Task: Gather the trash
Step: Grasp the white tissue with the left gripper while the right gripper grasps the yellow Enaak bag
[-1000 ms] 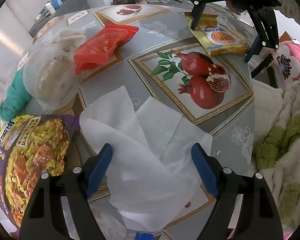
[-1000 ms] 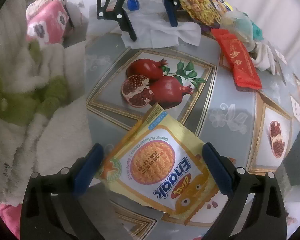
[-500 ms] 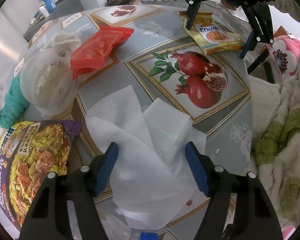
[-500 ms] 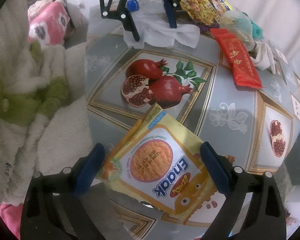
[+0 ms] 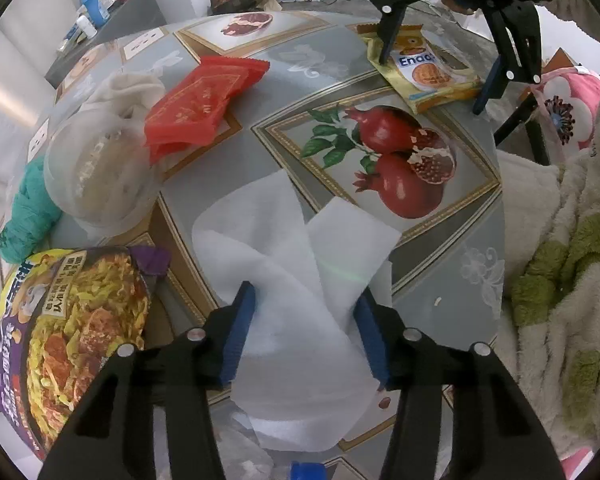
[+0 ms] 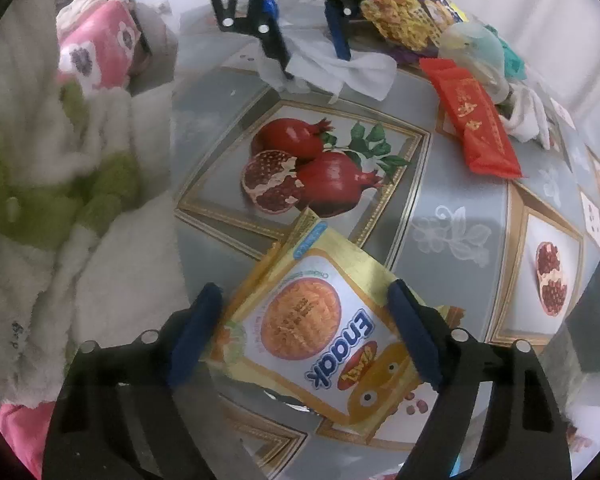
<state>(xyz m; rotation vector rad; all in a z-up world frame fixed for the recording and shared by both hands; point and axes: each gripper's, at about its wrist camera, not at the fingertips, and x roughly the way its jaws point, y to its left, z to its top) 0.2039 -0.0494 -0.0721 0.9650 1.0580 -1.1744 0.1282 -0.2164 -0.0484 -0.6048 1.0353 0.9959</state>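
Note:
A crumpled white tissue (image 5: 284, 248) lies on the pomegranate-print table (image 5: 340, 64). My left gripper (image 5: 305, 296) points down over it. Its jaws are closing, and the tissue bunches up between the blue pads (image 5: 240, 332). From the right wrist view, the left gripper (image 6: 314, 62) stands on the tissue (image 6: 360, 68) at the far edge. A yellow Enaak snack packet (image 6: 320, 320) lies between the fingers of my right gripper (image 6: 304, 292). Those jaws are also closing, and the pads stand at the packet's sides. The left wrist view shows the right gripper (image 5: 434, 76) over the packet (image 5: 428, 76).
A red wrapper (image 5: 204, 100), a clear plastic bag (image 5: 100, 172), a teal cloth (image 5: 28, 208) and a purple noodle bowl (image 5: 60, 320) lie to the left of the tissue. A blue bottle cap (image 5: 308, 470) sits at the near edge. A fluffy white-green sleeve (image 5: 560, 280) lies past the table's right edge.
Both pairs of jaws have narrowed. The left pads have drawn the tissue into a tighter bunch. The right pads have come in to the packet's edges. Neither hand has shifted.

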